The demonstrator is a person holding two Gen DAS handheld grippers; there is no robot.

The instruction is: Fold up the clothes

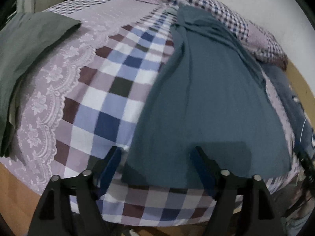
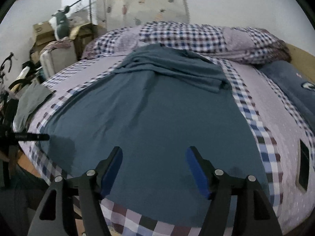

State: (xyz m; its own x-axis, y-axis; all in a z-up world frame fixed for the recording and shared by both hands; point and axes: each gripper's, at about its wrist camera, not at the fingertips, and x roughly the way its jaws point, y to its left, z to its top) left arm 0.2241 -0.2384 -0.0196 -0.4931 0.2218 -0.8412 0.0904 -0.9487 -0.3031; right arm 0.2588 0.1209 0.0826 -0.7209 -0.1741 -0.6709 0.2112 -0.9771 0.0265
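Below, both jaws apart: left gripper (image 1: 155,153), right gripper (image 2: 154,153) over teal garment (image 2: 149,118) on checked bedspread (image 1: 118,98).

The room is dim, lit softly and evenly with a cool, greyish cast and no glare anywhere. Both fisheye views bulge the bed (image 1: 110,90) into a dome and darken to black at the corners. Fine blur smears the checked bedcover, worst toward the edges. Faint, soft-edged shadows fall on the teal garment (image 2: 157,118) just beyond each tool (image 2: 154,165), and another darkens its near left corner.
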